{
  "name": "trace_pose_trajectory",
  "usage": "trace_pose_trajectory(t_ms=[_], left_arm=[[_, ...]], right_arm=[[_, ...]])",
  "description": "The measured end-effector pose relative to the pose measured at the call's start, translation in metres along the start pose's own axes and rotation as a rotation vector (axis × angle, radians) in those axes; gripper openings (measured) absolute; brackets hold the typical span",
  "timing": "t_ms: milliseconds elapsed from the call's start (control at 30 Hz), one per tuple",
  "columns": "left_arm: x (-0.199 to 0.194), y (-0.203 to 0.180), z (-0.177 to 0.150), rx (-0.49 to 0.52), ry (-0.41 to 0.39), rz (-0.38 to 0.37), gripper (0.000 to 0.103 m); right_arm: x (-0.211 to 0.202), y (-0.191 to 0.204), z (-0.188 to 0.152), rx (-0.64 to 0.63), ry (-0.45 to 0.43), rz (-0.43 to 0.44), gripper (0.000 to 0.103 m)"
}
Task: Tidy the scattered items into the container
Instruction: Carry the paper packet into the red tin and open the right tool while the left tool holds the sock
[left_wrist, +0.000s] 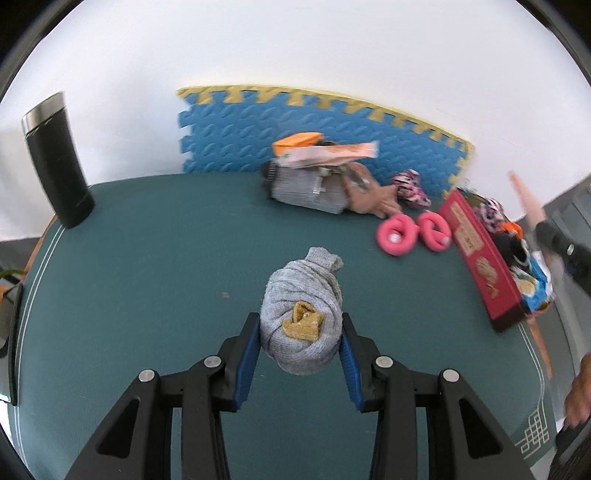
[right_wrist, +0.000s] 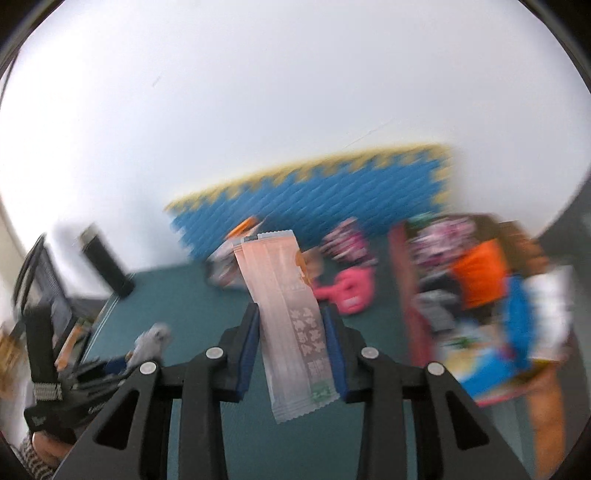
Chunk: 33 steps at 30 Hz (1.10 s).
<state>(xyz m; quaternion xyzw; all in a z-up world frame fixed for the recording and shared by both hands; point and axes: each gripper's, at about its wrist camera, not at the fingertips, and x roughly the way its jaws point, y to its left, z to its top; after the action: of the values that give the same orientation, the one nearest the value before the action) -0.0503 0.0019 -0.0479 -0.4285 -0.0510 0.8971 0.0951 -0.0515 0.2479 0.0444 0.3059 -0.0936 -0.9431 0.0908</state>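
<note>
My left gripper (left_wrist: 300, 345) is shut on a rolled grey sock (left_wrist: 301, 314) with a yellow tip, just over the green table. My right gripper (right_wrist: 291, 339) is shut on a long pink snack packet (right_wrist: 286, 314) and holds it above the table; the view is blurred. The red box container (left_wrist: 480, 254) stands at the right with several items in it, and shows in the right wrist view (right_wrist: 480, 295). Two pink foam rings (left_wrist: 413, 230) lie left of the box. A pile with a grey pouch (left_wrist: 310, 188) and orange packets lies at the back.
A black steel tumbler (left_wrist: 55, 158) stands at the table's far left. A blue and yellow foam mat (left_wrist: 314, 122) leans on the white wall behind the pile. A patterned fabric item (left_wrist: 410, 188) lies near the rings. The green table (left_wrist: 147, 277) has a rounded edge.
</note>
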Motion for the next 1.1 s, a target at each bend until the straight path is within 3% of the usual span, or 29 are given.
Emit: trace_pose_trajectory(t_ms=[233, 500, 733, 1100], left_arm=[[-0.002, -0.028, -0.004, 0.05, 0.01, -0.019, 0.042], [-0.003, -0.044, -0.005, 0.084, 0.013, -0.02, 0.042], [-0.002, -0.053, -0.006, 0.104, 0.014, -0.027, 0.042], [-0.007, -0.076, -0.004, 0.157, 0.0, -0.042, 0.042]], right_arm=[[-0.025, -0.076, 0.009, 0.119, -0.048, -0.197, 0.037], [0.002, -0.113, 0.011, 0.166, -0.018, -0.302, 0.038], [0.021, -0.123, 0.006, 0.178, 0.021, -0.331, 0.041], [0.001, -0.106, 0.0, 0.156, -0.031, -0.305, 0.06]])
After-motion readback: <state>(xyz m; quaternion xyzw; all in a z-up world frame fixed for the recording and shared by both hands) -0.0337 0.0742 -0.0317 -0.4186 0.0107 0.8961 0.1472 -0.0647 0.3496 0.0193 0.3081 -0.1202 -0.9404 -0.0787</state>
